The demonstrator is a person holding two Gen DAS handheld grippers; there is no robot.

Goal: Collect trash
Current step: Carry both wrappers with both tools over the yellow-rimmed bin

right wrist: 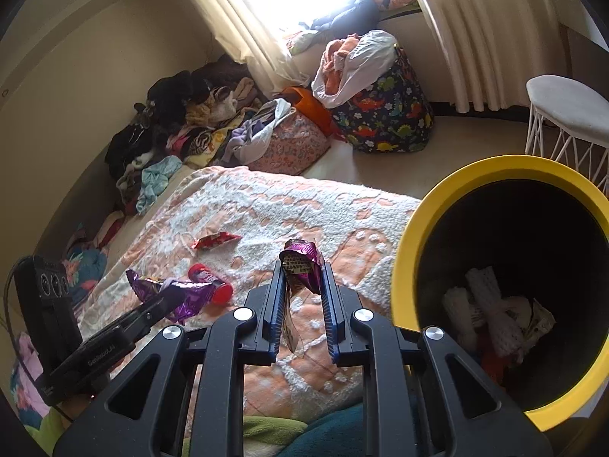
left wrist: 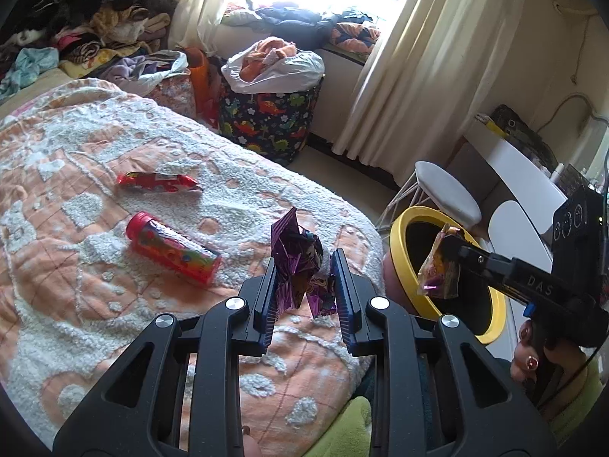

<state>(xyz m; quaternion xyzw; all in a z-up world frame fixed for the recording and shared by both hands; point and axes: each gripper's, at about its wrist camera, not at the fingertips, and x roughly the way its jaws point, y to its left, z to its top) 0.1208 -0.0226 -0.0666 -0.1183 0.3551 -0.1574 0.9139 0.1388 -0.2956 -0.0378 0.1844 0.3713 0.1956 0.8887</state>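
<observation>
Trash is in both grips: the left hand-held gripper is clenched on a crumpled purple wrapper above the bed, and the right hand-held gripper pinches a smaller wrapper just left of the bin, whose yellow rim tilts toward it. Inside the bin lie white rolls and scraps. Ahead of the left hand-held gripper, a red tube and a red packet lie on the bed.
</observation>
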